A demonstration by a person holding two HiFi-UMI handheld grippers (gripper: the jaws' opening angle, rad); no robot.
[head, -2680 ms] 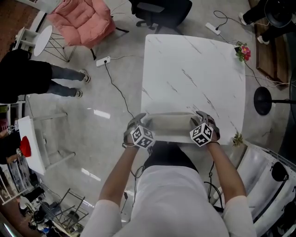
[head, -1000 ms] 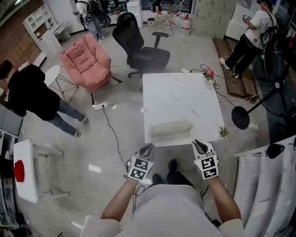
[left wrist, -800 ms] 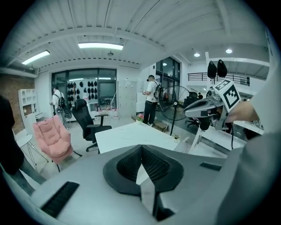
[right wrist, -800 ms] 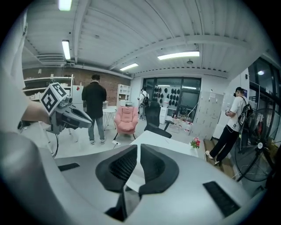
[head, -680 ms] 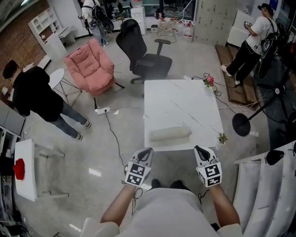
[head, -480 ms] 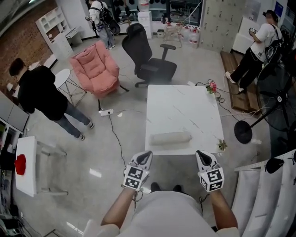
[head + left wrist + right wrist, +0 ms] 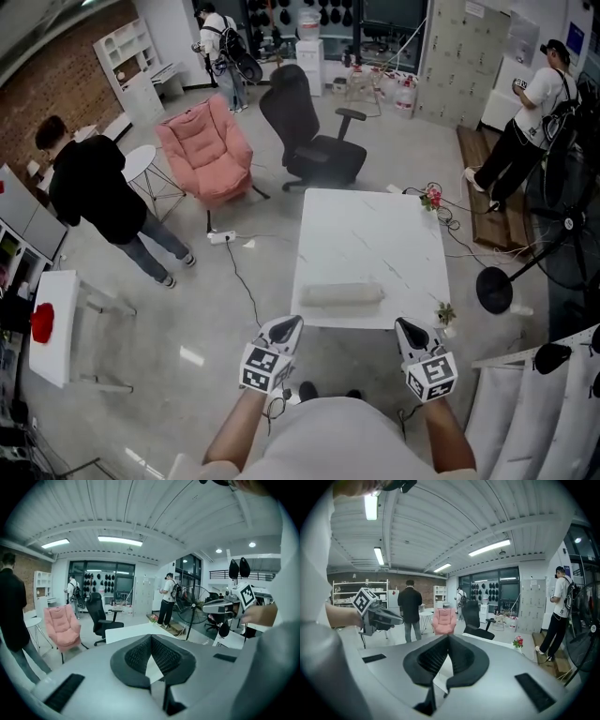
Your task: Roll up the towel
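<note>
Holding the left gripper (image 7: 284, 327) and the right gripper (image 7: 405, 328) short of the table (image 7: 366, 225), each with its jaws pressed together on nothing. Finding the rolled towel (image 7: 341, 294) near the table's 6 o'clock edge, at 1 o'clock from the left gripper and 11 o'clock from the right, apart from both. Beyond the table, an office chair (image 7: 309, 127) at 12 o'clock, a pink armchair (image 7: 206, 150) at 10 o'clock, flowers (image 7: 432, 197) by the 2 o'clock corner. Between grippers and roll, only that table edge. Lying with long axis from 9 to 3 o'clock, along the edge.
</note>
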